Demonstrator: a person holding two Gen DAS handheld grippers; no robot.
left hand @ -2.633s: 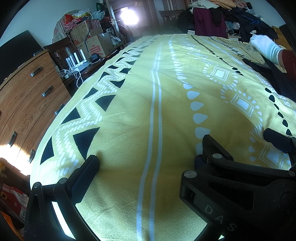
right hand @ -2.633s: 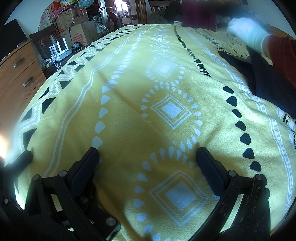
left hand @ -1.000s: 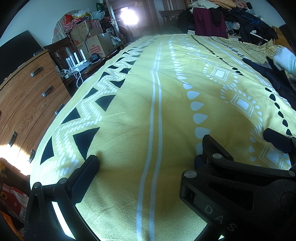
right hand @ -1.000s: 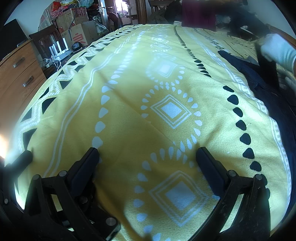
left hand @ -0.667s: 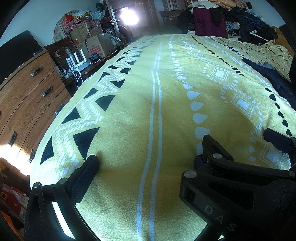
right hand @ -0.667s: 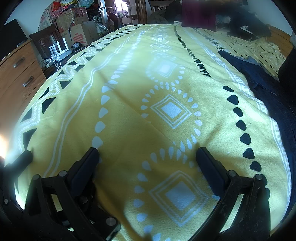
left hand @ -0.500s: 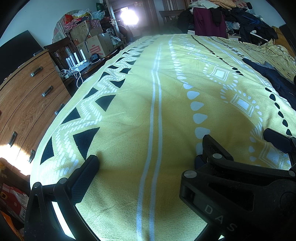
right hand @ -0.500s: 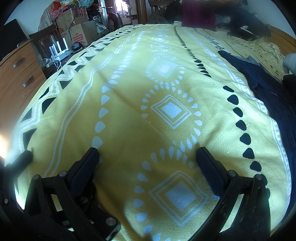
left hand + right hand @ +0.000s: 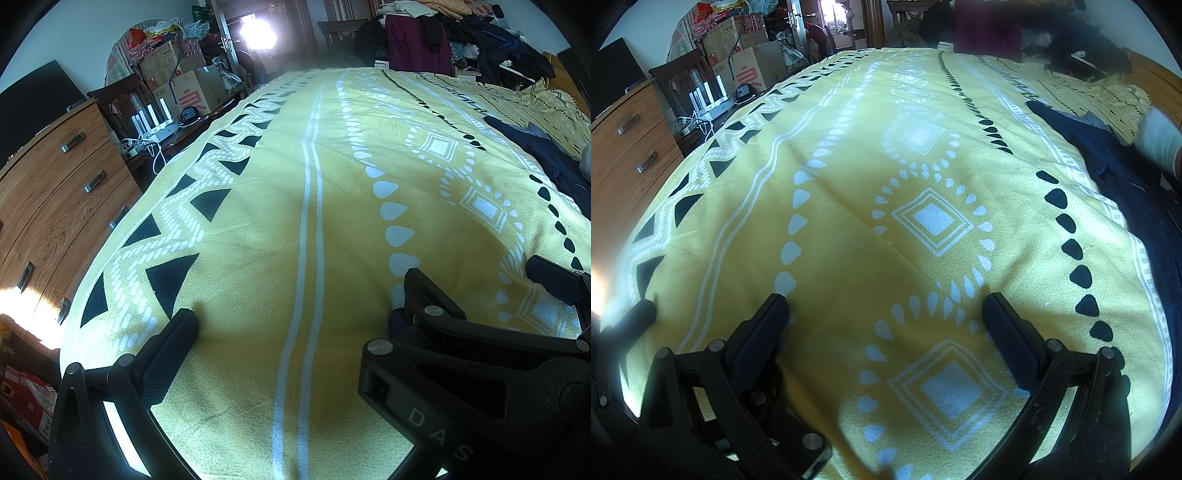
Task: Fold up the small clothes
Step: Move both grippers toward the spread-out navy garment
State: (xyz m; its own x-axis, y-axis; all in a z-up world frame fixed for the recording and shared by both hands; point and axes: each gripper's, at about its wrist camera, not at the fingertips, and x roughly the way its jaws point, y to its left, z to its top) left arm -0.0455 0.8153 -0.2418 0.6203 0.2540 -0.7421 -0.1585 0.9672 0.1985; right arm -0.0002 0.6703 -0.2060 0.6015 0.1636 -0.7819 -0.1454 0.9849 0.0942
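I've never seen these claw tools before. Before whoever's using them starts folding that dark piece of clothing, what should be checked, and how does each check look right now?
1. Left claw open and holding nothing: ok.
2. Right claw open and holding nothing: ok.
3. Yellow blanket bare in front of both claws, giving room to fold: ok.
4. Dark garment between the claws: not ok; it lies off to the right, near the blanket's edge.
5. Garment spread flat: cannot tell; it looks rumpled and runs out of view.
6. Gloved hand away from the garment: not ok; it is blurred right above it.
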